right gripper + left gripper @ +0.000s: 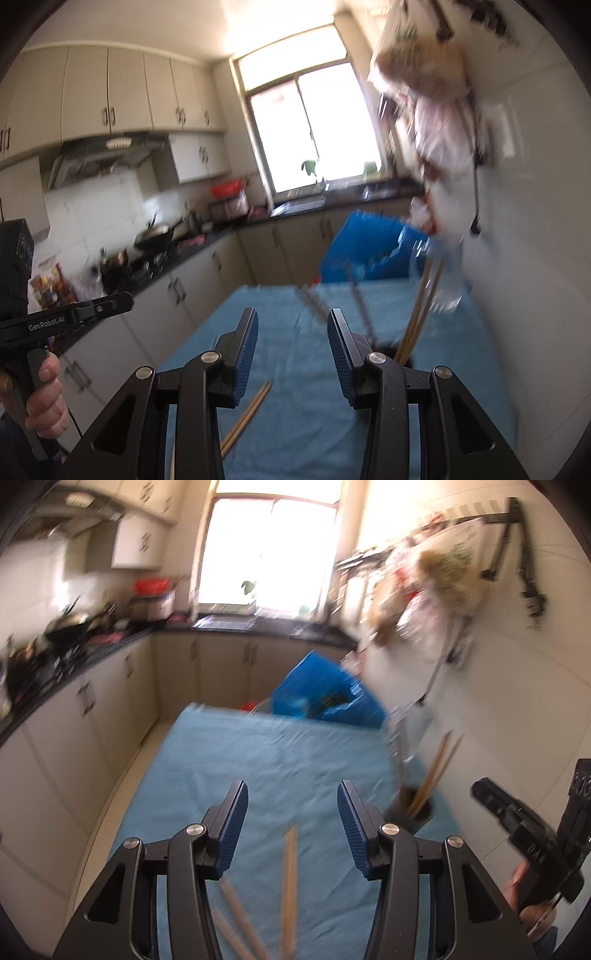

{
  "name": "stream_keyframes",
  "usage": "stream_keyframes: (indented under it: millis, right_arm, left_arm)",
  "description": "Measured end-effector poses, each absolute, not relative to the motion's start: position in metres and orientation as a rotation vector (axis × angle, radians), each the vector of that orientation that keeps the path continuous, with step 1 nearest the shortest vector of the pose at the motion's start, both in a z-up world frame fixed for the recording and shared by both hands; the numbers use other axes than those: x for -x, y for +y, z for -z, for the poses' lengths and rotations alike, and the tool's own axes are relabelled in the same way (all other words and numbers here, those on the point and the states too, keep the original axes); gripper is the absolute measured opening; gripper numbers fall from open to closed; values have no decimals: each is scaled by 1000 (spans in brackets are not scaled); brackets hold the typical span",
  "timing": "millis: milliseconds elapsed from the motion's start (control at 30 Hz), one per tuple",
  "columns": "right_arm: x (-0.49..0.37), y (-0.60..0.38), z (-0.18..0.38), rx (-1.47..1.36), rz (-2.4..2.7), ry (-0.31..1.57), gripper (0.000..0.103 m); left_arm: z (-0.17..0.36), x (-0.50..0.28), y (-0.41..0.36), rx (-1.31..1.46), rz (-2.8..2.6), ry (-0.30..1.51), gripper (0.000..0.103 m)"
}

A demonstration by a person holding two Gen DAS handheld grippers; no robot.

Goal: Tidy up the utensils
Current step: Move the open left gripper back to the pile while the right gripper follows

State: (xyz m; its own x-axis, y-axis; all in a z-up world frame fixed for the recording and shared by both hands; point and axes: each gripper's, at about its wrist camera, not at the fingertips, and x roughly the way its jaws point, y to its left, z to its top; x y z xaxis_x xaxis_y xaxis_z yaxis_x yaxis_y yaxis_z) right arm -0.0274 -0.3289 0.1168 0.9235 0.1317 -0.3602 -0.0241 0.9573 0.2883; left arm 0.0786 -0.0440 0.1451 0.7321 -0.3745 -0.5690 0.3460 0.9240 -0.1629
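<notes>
Above the blue tablecloth (258, 760) my left gripper (291, 790) stands open with nothing between its blue pads. Several wooden chopsticks (290, 878) lie loose on the cloth just under and in front of it. A dark holder cup (413, 812) with chopsticks standing in it sits at the right of the table. In the right wrist view my right gripper (291, 317) is open and empty too, above the cloth (314, 387). Loose chopsticks (251, 413) lie below its left finger. The holder cup (391, 349) is half hidden behind its right finger, and upright chopsticks (421, 306) stick out of it.
A blue bag (365, 251) stands past the table's far edge. A blurred metal wire utensil (354, 295) and a clear container (447, 280) are at the far right of the table. Kitchen counter and cabinets (92, 701) run along the left, a white wall on the right.
</notes>
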Motion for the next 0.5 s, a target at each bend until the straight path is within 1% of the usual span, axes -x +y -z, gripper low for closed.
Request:
stream_keyframes:
  millis: [100, 167, 300, 367, 400, 433, 500]
  right_arm:
    - [19, -313, -94, -298, -117, 459, 42]
    - [14, -303, -82, -292, -135, 500, 42]
    - [-7, -283, -58, -295, -179, 612, 42]
    - [-23, -274, -44, -292, -185, 691, 42]
    - [-31, -271, -37, -302, -193, 722, 39]
    - [-42, -266, -28, -308, -203, 767, 33]
    - [-61, -258, -11, -314, -200, 852, 25]
  left_arm:
    - [-102, -83, -9, 82, 350, 764, 49]
    - [-63, -86, 12, 106, 314, 874, 49]
    - [-2, -89, 30, 168, 277, 1041, 49]
    - [15, -92, 32, 202, 284, 1089, 49]
    - [20, -94, 31, 210, 284, 1101, 49]
    - [25, -95, 31, 213, 284, 1110, 49]
    - [28, -97, 29, 204, 283, 1112, 49]
